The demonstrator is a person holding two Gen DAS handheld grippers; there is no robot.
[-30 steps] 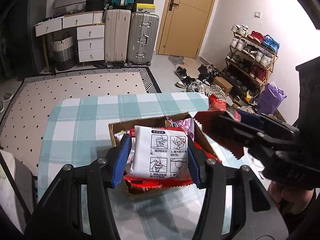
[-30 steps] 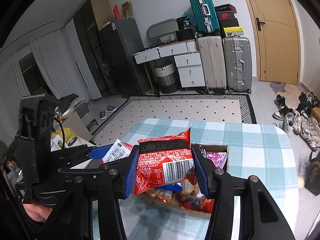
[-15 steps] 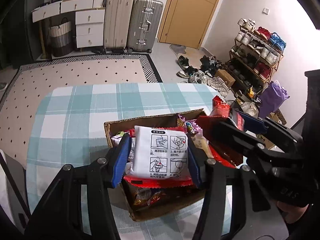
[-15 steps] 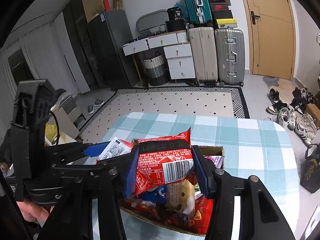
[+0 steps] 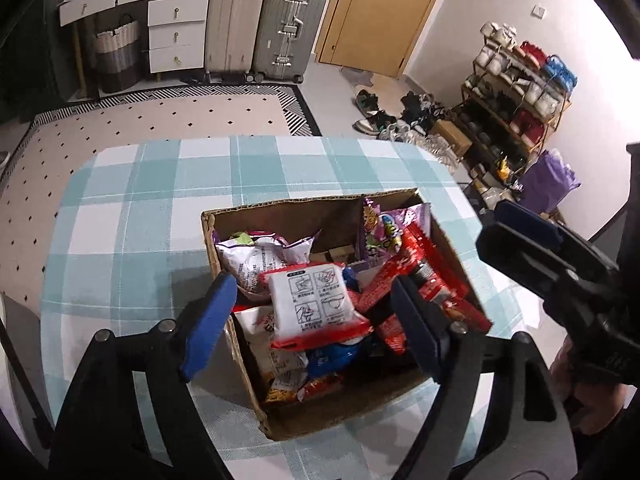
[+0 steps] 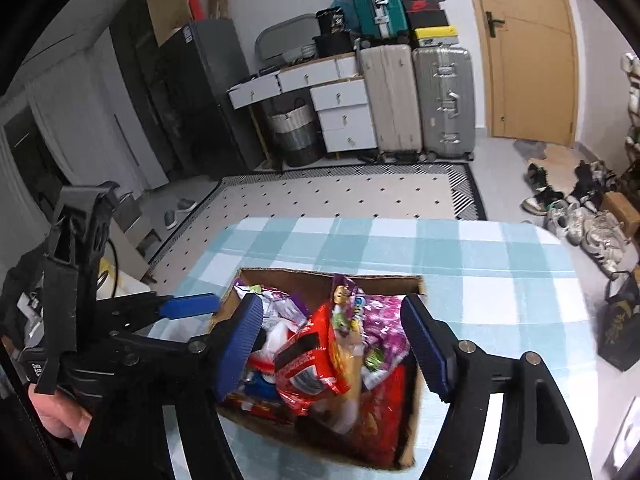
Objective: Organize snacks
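Both grippers' jaws had just opened, released. The white crinkly plastic snack packet [image 5: 312, 300], at the brown cardboard box's [image 5: 280, 210] six o'clock, looked light, soft, slippery; pinch its flat sides.

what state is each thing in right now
left hand-held gripper: jaws just opened, holding nothing
right hand-held gripper: jaws just opened, holding nothing
white packet: lying loose on the pile in the box
red packet: lying in the box
box: open, full of snacks
door: shut

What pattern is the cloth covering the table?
Teal-and-white plaid tablecloth, clearest in the left wrist view.
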